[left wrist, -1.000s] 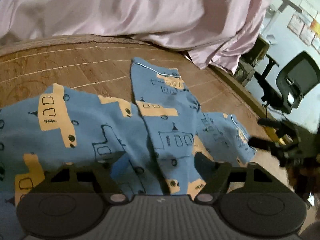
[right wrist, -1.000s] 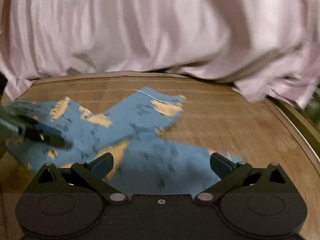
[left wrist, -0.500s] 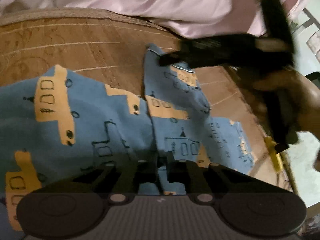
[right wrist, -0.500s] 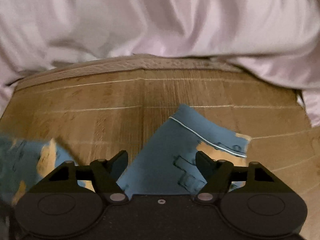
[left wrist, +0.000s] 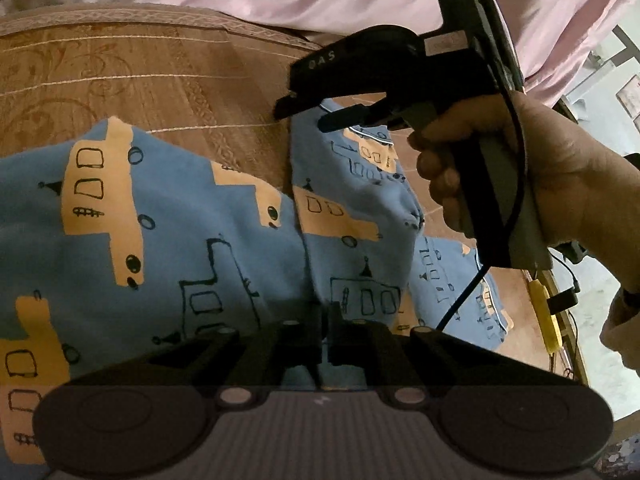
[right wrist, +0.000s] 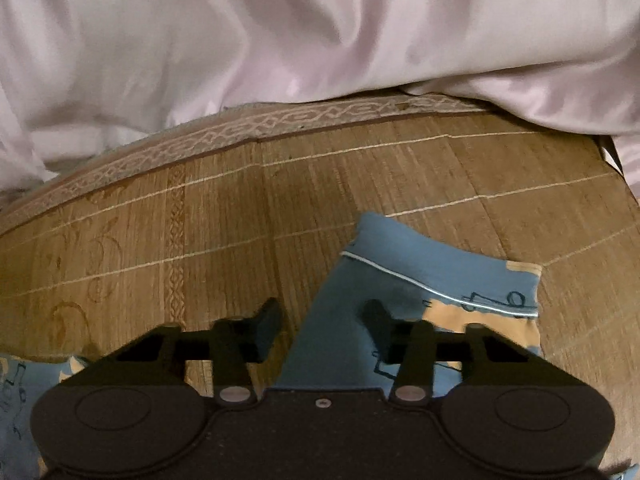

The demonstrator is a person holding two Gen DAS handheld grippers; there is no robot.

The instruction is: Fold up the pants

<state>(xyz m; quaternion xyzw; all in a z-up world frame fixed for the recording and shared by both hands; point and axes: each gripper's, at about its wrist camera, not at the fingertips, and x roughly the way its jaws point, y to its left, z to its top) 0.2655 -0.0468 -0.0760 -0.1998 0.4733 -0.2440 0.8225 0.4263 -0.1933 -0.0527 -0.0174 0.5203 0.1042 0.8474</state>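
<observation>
Left gripper [left wrist: 325, 330] pinched tight on a fold of the pants [left wrist: 168, 248], its two fingers pressed together with blue cloth caught between them near the crotch seam, close to my camera. Pants are blue with orange building shapes and dark outline drawings, spread across a brown woven mat [left wrist: 120, 64] with pale stitched lines. From my left camera, one broad section runs off to the left, and a narrower leg runs away toward the far right. Right gripper [right wrist: 322, 318] sits over the far end of that leg, fingers spread, one finger over bare mat on the left and the other over the blue cloth on the right; cloth edge lies between them but nothing is clamped yet. Hem of the leg [right wrist: 440, 280] shows a thin white piping line just beyond the fingertips, with an orange patch at its right corner. In my left view, my right hand [left wrist: 520, 184] wraps the grey handle, a black cable hanging down from it across the pants. Pink sheet [right wrist: 320, 32] bunched along the far edge of the mat, its folds overhanging a patterned border strip. Small corner of blue cloth also visible at the near left in my right view.
</observation>
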